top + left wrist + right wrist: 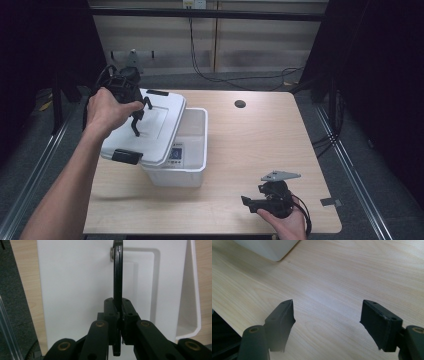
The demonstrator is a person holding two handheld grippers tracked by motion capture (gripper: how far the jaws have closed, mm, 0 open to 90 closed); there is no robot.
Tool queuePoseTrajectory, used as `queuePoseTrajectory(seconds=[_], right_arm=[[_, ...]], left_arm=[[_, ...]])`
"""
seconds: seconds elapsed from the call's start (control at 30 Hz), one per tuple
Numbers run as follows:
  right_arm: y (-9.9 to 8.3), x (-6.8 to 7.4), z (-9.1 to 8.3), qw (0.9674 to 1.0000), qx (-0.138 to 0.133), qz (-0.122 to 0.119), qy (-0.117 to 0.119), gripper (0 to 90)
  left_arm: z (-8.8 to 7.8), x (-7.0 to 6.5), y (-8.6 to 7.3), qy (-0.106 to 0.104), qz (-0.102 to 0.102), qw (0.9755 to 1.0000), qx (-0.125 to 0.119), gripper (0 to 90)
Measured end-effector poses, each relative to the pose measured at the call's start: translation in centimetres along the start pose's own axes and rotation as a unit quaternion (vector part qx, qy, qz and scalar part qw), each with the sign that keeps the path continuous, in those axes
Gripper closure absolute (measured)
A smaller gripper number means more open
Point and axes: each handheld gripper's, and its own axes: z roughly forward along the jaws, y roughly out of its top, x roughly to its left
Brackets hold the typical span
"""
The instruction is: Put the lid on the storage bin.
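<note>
Your left gripper (136,116) is clamped on the black handle (117,277) of the white lid (160,125); in the left gripper view the jaws pinch that thin handle edge-on, pads pressed tight on both sides. The lid sits skewed and tilted over the white bin (192,150), covering its 9 o'clock side and leaving the 3 o'clock part of the bin uncovered. A black latch (126,156) shows on the lid's near edge, at 6 o'clock of your left gripper. The bin stands left of centre on the wooden table (260,145). Your right gripper (246,201) rests low near the table's near edge, at roughly 4 o'clock from the bin, well apart from it, jaws wide apart with nothing between them, just bare tabletop (332,285) ahead and a bin corner (269,248) at 11 o'clock.
</note>
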Motion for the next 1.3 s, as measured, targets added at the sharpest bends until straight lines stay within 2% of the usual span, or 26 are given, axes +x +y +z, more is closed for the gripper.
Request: queuePoseTrajectory(seconds=[0.13,0.27,0.5,0.6,0.73,0.83,1.0,1.17,1.3], right_arm=[[0.0,0.0,0.0,1.0000,0.000,0.000,-0.001,26.3],[0.0,0.0,0.0,1.0000,0.000,-0.002,-0.001,26.3],[0.0,0.0,0.0,1.0000,0.000,-0.004,-0.003,26.3],[0.0,0.0,0.0,1.0000,0.001,-0.004,-0.003,26.3],[0.0,0.1,-0.1,1.0000,0.001,-0.005,-0.004,26.3],[0.0,0.1,-0.1,1.0000,0.003,-0.006,-0.004,26.3],[0.0,0.2,0.0,0.9999,0.004,-0.010,-0.003,26.3],[0.0,0.2,-0.1,0.9999,0.005,-0.010,-0.003,26.3],[0.0,0.2,0.0,0.9999,0.005,-0.011,-0.003,26.2]], left_arm=[[0.4,-0.5,0.1,-0.003,-0.008,1.0000,0.001,85.1],[0.8,-1.1,0.2,0.007,-0.013,0.9999,-0.002,85.1],[1.3,-1.8,0.4,-0.014,-0.033,0.9994,0.001,85.0],[1.4,-2.2,0.5,-0.015,-0.038,0.9992,0.001,85.1],[1.8,-2.5,0.6,-0.012,-0.064,0.9979,-0.002,85.0],[1.9,-2.8,0.6,-0.014,-0.071,0.9974,0.000,85.0],[2.2,-3.0,0.7,-0.009,-0.078,0.9969,-0.001,84.9],[2.5,-3.3,0.9,-0.021,-0.083,0.9963,-0.001,84.9],[2.8,-3.6,0.9,-0.020,-0.080,0.9966,0.004,84.9]])
